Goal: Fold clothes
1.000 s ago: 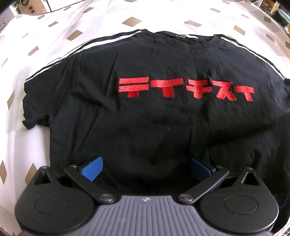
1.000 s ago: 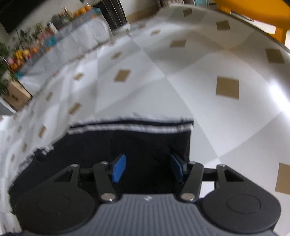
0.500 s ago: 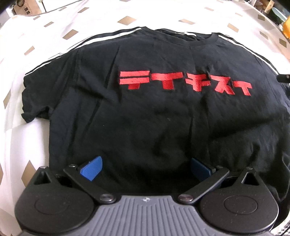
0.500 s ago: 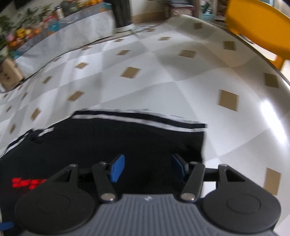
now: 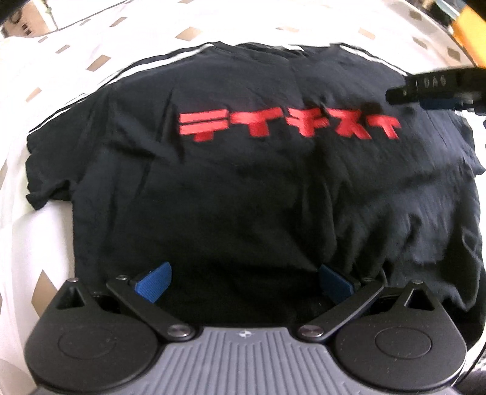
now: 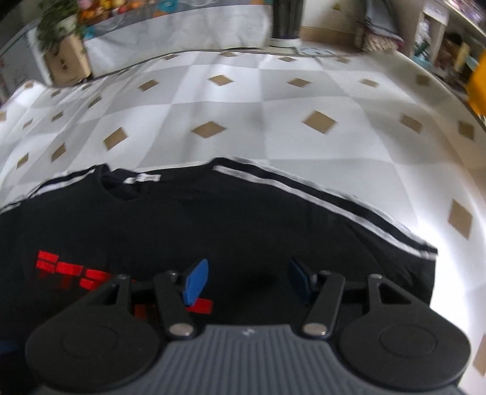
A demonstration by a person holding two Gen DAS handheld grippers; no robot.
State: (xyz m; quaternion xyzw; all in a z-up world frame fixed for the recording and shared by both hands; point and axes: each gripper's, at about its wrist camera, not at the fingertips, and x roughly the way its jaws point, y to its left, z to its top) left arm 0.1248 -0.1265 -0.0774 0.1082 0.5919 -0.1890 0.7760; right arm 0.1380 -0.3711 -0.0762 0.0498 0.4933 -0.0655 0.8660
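A black T-shirt [image 5: 243, 188] with red lettering [image 5: 288, 126] and white shoulder stripes lies flat, front up, on a white bedspread. My left gripper [image 5: 244, 281] hangs open over the shirt's lower part, blue pads wide apart and nothing between them. In the right wrist view the same T-shirt [image 6: 243, 224] shows its collar [image 6: 127, 188] and striped right shoulder [image 6: 319, 200]. My right gripper [image 6: 247, 281] stands open above the chest by that shoulder, its jaws empty. The right gripper's dark body [image 5: 437, 88] also juts in at the left view's right edge.
The bedspread [image 6: 273, 100] is white and grey with brown diamonds and stretches far past the collar. Beyond it stand a cardboard box [image 6: 68, 60], a dark cylindrical stand [image 6: 287, 21] and shelves [image 6: 440, 33]. Something orange [image 6: 478, 91] sits at the far right.
The right gripper has swung from the sleeve's edge inward toward the collar and chest, rolling as it went; it now shows in the left view. The left gripper crept slightly over the hem.
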